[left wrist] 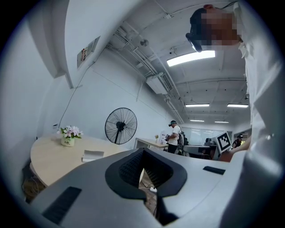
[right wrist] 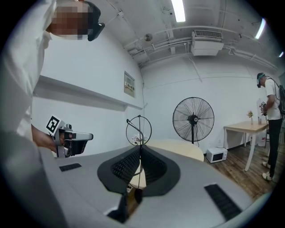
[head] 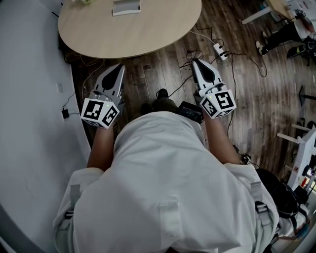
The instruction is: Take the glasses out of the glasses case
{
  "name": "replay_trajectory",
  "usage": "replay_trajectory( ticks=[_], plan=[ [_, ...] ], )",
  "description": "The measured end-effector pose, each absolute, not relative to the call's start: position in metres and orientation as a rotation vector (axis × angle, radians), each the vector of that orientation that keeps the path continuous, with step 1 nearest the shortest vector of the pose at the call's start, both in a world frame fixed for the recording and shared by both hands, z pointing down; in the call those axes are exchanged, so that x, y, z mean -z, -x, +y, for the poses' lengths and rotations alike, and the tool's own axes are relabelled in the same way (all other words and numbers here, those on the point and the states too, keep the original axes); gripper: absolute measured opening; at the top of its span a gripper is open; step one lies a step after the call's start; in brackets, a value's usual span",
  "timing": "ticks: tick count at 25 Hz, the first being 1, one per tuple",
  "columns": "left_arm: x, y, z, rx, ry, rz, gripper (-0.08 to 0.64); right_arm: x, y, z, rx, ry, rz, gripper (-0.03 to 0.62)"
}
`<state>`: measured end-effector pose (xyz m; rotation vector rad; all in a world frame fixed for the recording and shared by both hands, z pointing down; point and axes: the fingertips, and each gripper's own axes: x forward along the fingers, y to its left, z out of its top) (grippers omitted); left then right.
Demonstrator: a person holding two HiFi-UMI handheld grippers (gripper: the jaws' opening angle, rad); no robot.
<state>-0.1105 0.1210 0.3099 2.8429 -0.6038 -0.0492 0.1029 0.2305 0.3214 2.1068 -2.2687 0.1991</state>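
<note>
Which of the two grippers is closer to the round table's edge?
The left gripper: its tips almost reach the round table at its near edge, while the right gripper points over wooden floor off the table's right side.

Greys, whites & wood tones throughout.
Left gripper (head: 117, 67) & right gripper (head: 196, 63): pale grey shells, blk ribbed pads; marker cubes (head: 100, 111) w/ blk squares on wht. Table (head: 148, 34) light beige; glasses case (head: 126, 7) pale grey. Floor (head: 256, 99) dark brown planks. Shirt (head: 163, 183) wht. Wall (head: 29, 123) pale grey. Fan (right wrist: 193, 119) blk; flowers (left wrist: 71, 131) pink in wht pot.
</note>
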Motion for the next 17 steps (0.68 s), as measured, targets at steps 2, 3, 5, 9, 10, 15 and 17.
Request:
replay_trajectory(
  ticks=[2,3,5,9,10,15,17],
  plan=[
    [-0.31,0.108,0.121,0.054,-2.842,-0.593,0.01,-0.32,-0.106,0.231,-0.195,-2.113,-2.257,0.028],
    [-0.309,0.107,0.121,0.054,-2.844,-0.585,0.009,-0.32,-0.108,0.231,-0.196,-2.12,-2.251,0.028],
    [-0.307,0.102,0.122,0.052,-2.855,-0.557,0.01,-0.319,-0.113,0.231,-0.2,-2.134,-2.243,0.028],
    [-0.306,0.096,0.121,0.035,-2.871,-0.519,0.01,-0.318,-0.115,0.228,-0.197,-2.14,-2.242,0.028],
    [-0.305,0.095,0.121,0.031,-2.876,-0.519,0.011,-0.318,-0.115,0.227,-0.196,-2.139,-2.243,0.028],
    [-0.304,0.089,0.121,0.023,-2.894,-0.517,0.01,-0.318,-0.121,0.229,-0.205,-2.149,-2.242,0.028],
    [-0.303,0.086,0.119,0.02,-2.901,-0.516,0.01,-0.318,-0.124,0.228,-0.202,-2.149,-2.24,0.028]
  ],
)
